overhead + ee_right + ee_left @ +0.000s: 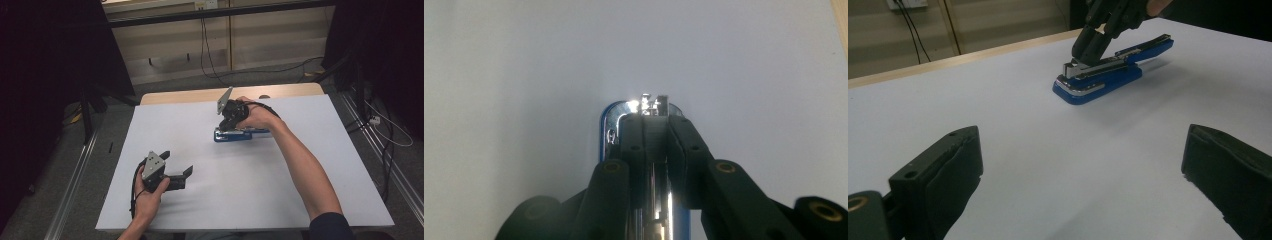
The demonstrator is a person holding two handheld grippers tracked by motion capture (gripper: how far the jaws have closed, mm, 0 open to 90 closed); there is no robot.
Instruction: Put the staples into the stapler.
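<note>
A blue stapler [235,135] lies on the white table [250,195], right of centre toward the far side. In the left gripper view the stapler [1098,82] shows its blue lid raised at the back and its metal staple rail exposed. My right gripper [227,126] comes down on its front end, shut on the rail. In the right gripper view the black jaws [655,122] pinch the shiny rail, with the blue stapler base [604,132] below them. My left gripper [177,163] rests near the table's front left, open with nothing between its fingers [955,165].
A wooden table edge [200,95] runs along the far side of the white top. Beyond it are a panelled wall and loose cables [210,65] on the floor. Metal rails [75,180] flank the table, and dark curtains hang at both sides.
</note>
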